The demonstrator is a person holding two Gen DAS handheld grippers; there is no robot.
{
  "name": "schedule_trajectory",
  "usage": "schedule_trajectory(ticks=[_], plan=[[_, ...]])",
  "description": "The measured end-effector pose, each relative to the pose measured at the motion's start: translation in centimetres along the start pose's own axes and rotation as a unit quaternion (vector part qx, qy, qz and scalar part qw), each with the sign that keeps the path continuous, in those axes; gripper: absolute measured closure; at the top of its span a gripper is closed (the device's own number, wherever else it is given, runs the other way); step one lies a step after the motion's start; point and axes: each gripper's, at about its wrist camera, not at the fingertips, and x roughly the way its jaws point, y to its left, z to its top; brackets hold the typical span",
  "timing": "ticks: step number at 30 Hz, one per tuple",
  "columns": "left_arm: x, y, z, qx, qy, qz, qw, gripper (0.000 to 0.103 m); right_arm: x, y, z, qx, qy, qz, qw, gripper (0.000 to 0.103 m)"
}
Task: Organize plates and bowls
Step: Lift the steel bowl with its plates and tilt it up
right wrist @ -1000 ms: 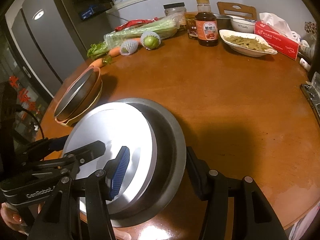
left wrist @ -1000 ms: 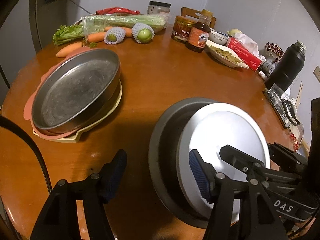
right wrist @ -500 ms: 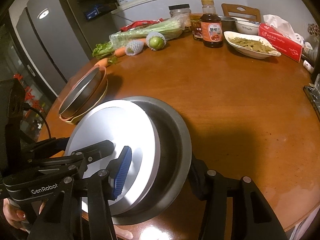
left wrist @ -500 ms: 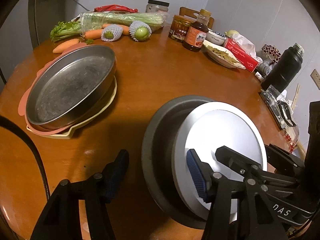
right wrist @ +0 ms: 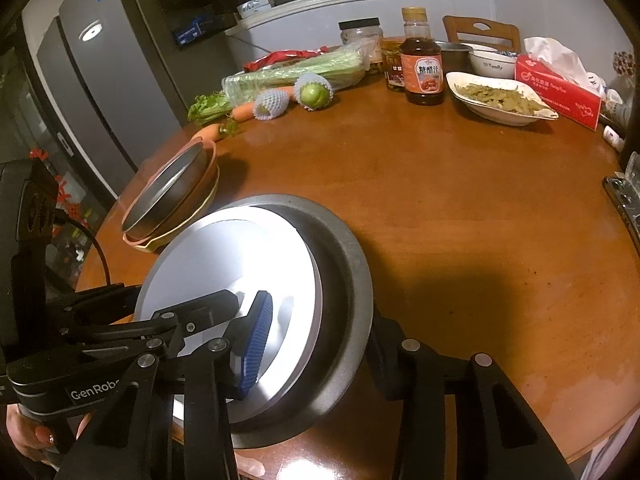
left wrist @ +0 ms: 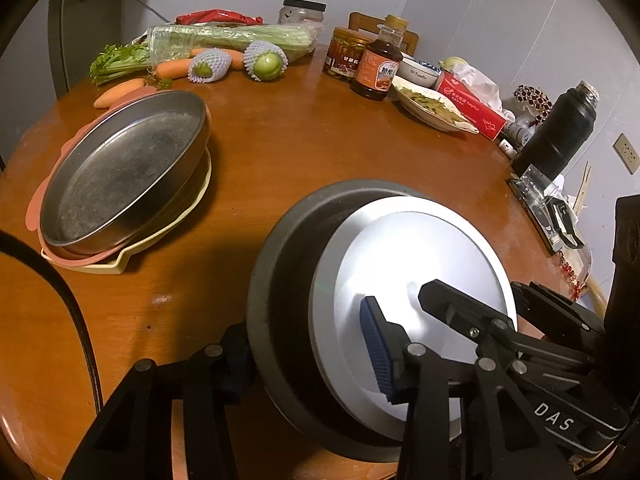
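**Both claws closing on the rim of the dark pan**

Since a second ago both claws have narrowed: the left claw (left wrist: 308,360) and right claw (right wrist: 316,336) have just been closing, each with the wall of the dark pan (left wrist: 272,280) between its fingers. In the left wrist view the outer finger now meets the pan's rim at 9 o'clock, where it stood clear before; the blue pad (left wrist: 376,352) sits over the white plate (left wrist: 420,264) lying tilted inside the pan, toward its 3 o'clock side. Whether either claw is fully clenched on the rim I cannot tell.

To do this well, seat both grips evenly before lifting, and keep the pan level so the plate does not slide. The likely goal is the steel tray stack (left wrist: 120,172) at 10 o'clock on the table (left wrist: 320,148).
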Motion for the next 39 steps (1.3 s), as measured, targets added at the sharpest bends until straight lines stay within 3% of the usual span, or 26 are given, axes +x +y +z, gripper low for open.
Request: schedule_trajectory(ticks=[22, 39], plan=[[-3.2, -1.2, 0.0, 0.015, -0.024, 0.008, 0.9996, 0.057, -2.6, 0.7, 0.3, -0.01, -0.021, -0.001, 1.0, 0.058], [-6.6, 0.3, -0.5, 0.008, -0.061, 0.006, 0.9981, 0.057, -4.8, 4.1, 0.7, -0.04, -0.048, -0.004, 0.998, 0.058]])
